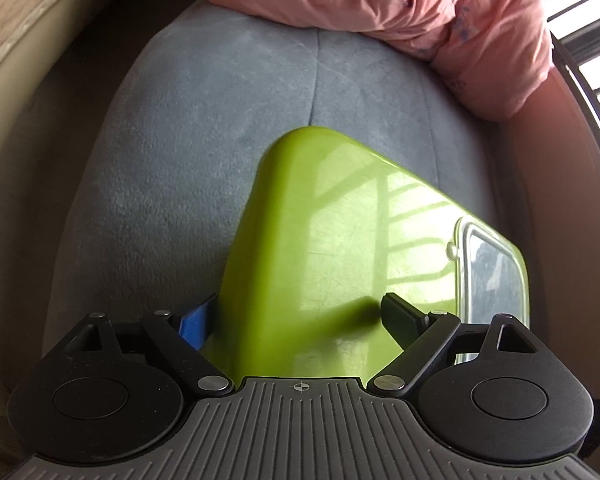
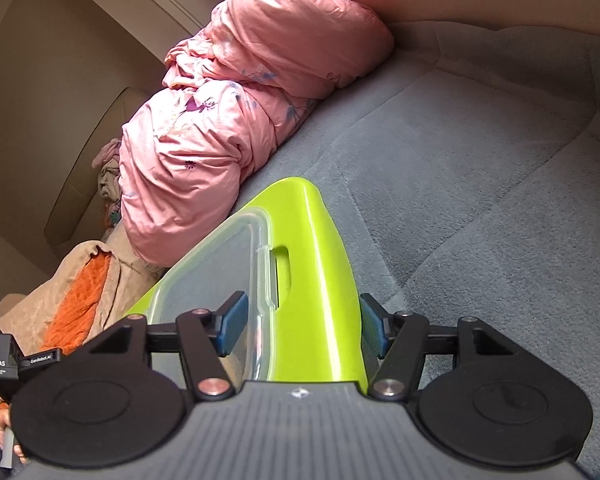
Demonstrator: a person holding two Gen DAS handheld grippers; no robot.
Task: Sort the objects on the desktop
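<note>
A lime-green plastic stool (image 1: 320, 220) (image 2: 312, 240) with a handle slot (image 2: 282, 276) rests on grey plush bedding (image 1: 180, 140). A clear plastic lid (image 1: 492, 272) (image 2: 212, 272) lies on its top. My left gripper (image 1: 296, 304) straddles one corner of the stool with its jaws wide. Its blue pad (image 1: 196, 326) sits beside the stool's side, and the other finger (image 1: 400, 320) hovers over the top and casts a shadow. My right gripper (image 2: 302, 298) spans the stool's other end, one pad (image 2: 232, 328) over the lid and the other (image 2: 374, 328) at the stool's side edge. Whether those pads press is unclear.
A bunched pink quilt (image 1: 380, 0) (image 2: 240, 100) lies along the far side of the bedding (image 2: 480, 200). An orange knit (image 2: 80, 304) on beige cloth sits at the left. A hand (image 2: 0, 428) shows at the lower left. Window bars (image 1: 588, 40) stand at the right.
</note>
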